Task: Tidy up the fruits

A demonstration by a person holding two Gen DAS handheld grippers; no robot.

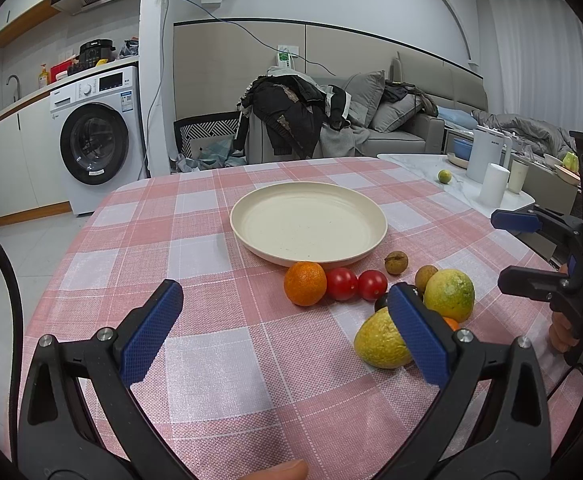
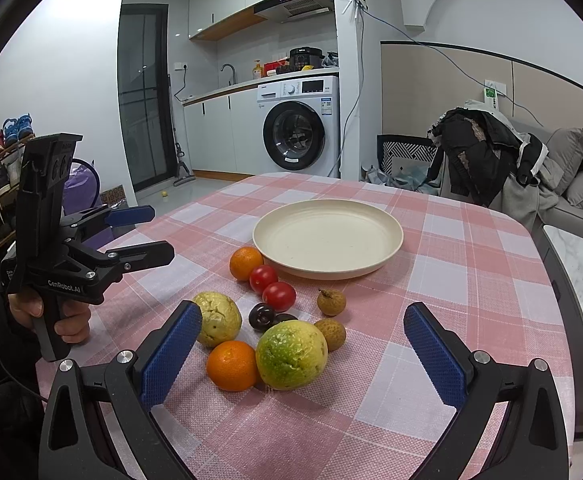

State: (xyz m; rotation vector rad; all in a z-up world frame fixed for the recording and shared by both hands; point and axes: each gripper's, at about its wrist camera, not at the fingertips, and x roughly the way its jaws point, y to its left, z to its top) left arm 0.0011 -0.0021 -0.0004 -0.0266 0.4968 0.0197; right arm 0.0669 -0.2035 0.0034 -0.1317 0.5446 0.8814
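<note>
Tools left (image 1: 287, 328) and right (image 2: 303, 344) hover level above the fruit, jaws wide apart, gripping nothing

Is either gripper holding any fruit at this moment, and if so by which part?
Nothing is held. The left gripper and right gripper are both open, with all fruit on the table.

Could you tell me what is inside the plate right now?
Nothing: the plate shows a bare cream bottom in both views. All the fruit, such as the tomatoes, lies on the cloth in front of it. Whatever is under the plate is hidden.
</note>
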